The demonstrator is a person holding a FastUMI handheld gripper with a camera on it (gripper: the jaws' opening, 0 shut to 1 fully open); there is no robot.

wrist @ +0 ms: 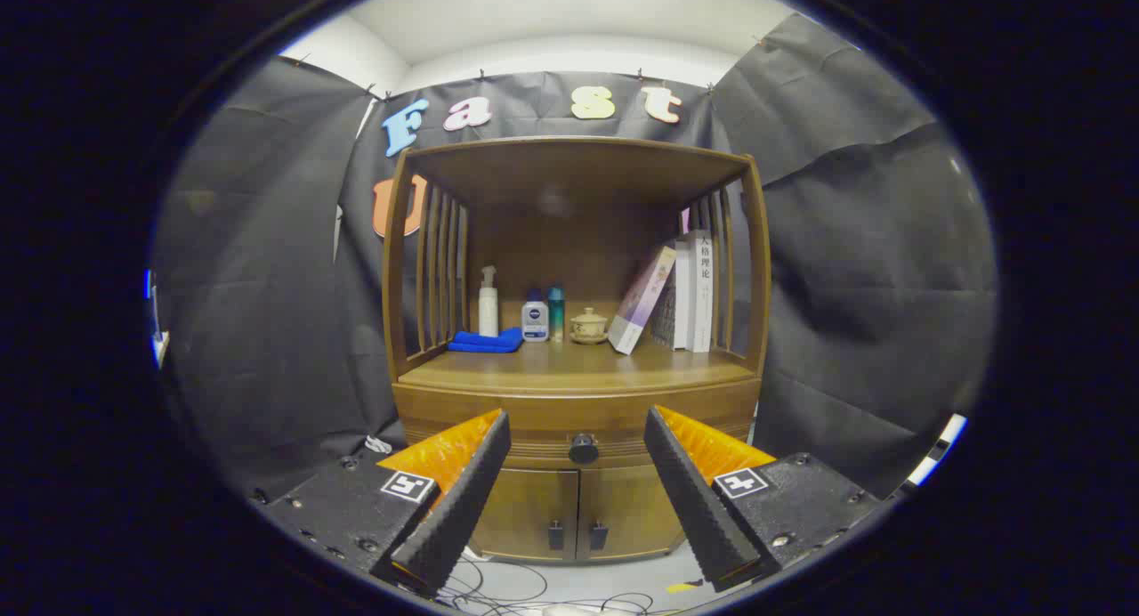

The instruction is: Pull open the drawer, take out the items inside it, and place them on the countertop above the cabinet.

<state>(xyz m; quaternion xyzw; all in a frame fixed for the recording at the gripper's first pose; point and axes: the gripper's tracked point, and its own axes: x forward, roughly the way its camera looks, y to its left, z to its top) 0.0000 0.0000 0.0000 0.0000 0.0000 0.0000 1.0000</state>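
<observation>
The gripper point(578, 474) hangs in the air with its two fingers spread wide apart, nothing held between them. In the gap between the fingertips, beyond them and untouched, sits the dark round knob point(583, 448) of the drawer point(578, 420), which is fully closed in the front of the wooden cabinet point(574, 349). Below the drawer are two small doors point(577, 514), each with a dark handle near the middle seam, and loose cables point(534, 594) lie on the pale floor in front of the cabinet's foot.

Above the drawer is the countertop point(569, 367), a wooden shelf under a canopy with slatted sides. At its back, going from the left side, stand a folded blue cloth point(486, 341), a white pump bottle point(488, 302) just behind the cloth, a small white bottle with a blue cap point(535, 320), a teal bottle point(556, 312) just beside it, and a lidded cup on a saucer point(589, 326). Further right one book point(642, 299) leans tilted against several upright books point(696, 288) (their contents cannot be told). Black cloth point(267, 313) hangs behind and to both sides of the cabinet.
</observation>
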